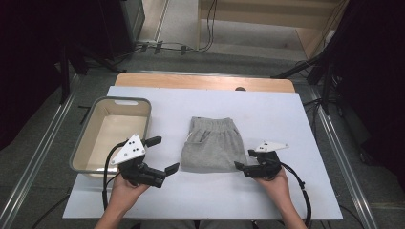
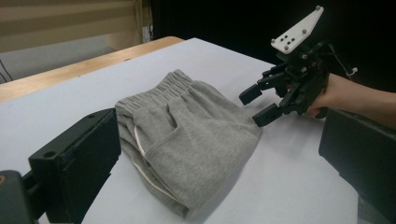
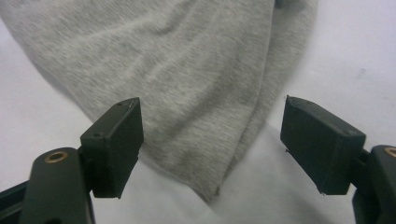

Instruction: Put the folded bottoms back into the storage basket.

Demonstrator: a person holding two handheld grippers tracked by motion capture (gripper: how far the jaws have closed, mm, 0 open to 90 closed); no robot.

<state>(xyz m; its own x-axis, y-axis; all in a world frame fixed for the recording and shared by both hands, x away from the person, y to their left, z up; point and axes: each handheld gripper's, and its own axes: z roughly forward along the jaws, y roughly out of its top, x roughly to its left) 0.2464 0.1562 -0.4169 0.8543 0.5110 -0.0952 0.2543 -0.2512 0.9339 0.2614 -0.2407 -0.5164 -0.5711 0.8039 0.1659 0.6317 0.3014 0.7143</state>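
The right gripper [image 1: 244, 166] is sitting at the near right corner of the folded grey shorts [image 1: 210, 145], its 2 jaws parted with the corner of the cloth lying between them and neither pad pressing on it, so nothing is gripped yet. From the left gripper's view, its lower jaw seems to be just touching the hem, though the angle makes that hard to be sure of. The left gripper [image 1: 165, 155] is hovering spread wide just off the shorts' near left side, holding nothing. The shorts are lying flat in the middle of the white table cover [image 1: 286, 119], waistband away from the person, with a beige bin [image 1: 95, 112] standing to their left. I'd judge the grasp is being set up: next, the right jaws need to clamp the corner, and the left needs to slide in onto the opposite corner.
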